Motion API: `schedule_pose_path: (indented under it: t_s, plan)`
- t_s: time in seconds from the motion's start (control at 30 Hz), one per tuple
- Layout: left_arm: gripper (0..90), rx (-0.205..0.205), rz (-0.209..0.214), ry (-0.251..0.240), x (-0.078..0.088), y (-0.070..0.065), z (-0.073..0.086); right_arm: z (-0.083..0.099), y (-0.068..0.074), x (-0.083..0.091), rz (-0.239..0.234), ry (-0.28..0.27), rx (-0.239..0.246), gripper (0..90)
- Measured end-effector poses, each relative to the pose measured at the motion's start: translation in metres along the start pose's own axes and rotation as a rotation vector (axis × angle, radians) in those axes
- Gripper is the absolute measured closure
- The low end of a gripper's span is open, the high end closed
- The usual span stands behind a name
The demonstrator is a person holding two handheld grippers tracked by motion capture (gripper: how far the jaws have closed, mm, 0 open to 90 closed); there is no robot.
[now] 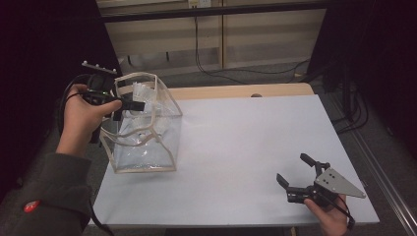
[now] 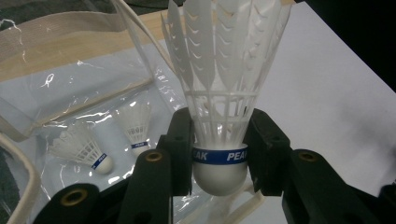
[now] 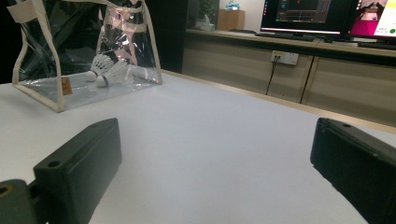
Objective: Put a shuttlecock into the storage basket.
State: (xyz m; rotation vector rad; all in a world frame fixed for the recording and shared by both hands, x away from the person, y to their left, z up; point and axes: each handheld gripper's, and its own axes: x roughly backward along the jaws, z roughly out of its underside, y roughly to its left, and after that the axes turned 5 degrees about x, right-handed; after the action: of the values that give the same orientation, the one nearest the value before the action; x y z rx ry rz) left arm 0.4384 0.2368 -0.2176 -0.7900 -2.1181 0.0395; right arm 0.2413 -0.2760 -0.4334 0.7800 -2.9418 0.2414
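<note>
Held tight between the fingers (image 2: 180, 140) of the left gripper (image 2: 219, 140) – one white shuttlecock (image 2: 219, 84), pinched by its round cork right at the blue band, feathers pointing up and away from the fingers. Hung over the open top of the clear bag (image 1: 147, 147), with two more shuttlecocks (image 2: 88, 151) lying down below the fingers on the bag's floor.

Looked like the drop-in step. Best done slowly: needed the cork brought lower, past the soft cream rim and the loose handle straps beside the fingers, and the fingers opened only once well inside, so as not to catch a strap or tip the floppy bag. No need for a hard squeeze either, with feathers that bend.

Rested low and well apart from the bag – the right gripper (image 1: 293, 168), fingers spread wide with nothing between them.

Under it all lay a plain white surface (image 1: 246, 147) with a wooden far edge. Beyond that, dark room, wood-look cupboards, a wall socket (image 3: 285, 57) with a black cable (image 1: 196, 44), and lit screens (image 3: 303, 14).
</note>
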Motion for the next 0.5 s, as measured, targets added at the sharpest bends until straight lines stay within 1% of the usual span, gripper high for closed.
schedule_pose_path:
  t_s: [0.17, 0.2, 0.23, 0.5]
  plan:
    - [64.7, 0.006, -0.009, -0.004, 0.0016, 0.0041, 0.0017, -0.0001, 0.0001, -0.0002, -0.001, -0.002, 0.0, 2.1]
    - [64.6, 0.013, -0.007, -0.006, 0.0016, 0.0046, 0.0022, -0.0002, 0.0002, 0.0, 0.0, -0.001, -0.001, 2.1]
    - [64.5, 0.009, -0.01, -0.005, 0.002, 0.0054, 0.0024, -0.0002, 0.0001, -0.0001, 0.001, -0.004, -0.001, 2.0]
    - [64.5, 0.018, -0.021, -0.008, 0.0021, 0.0103, 0.0049, -0.0001, 0.0, 0.0, 0.001, -0.002, 0.0, 2.1]
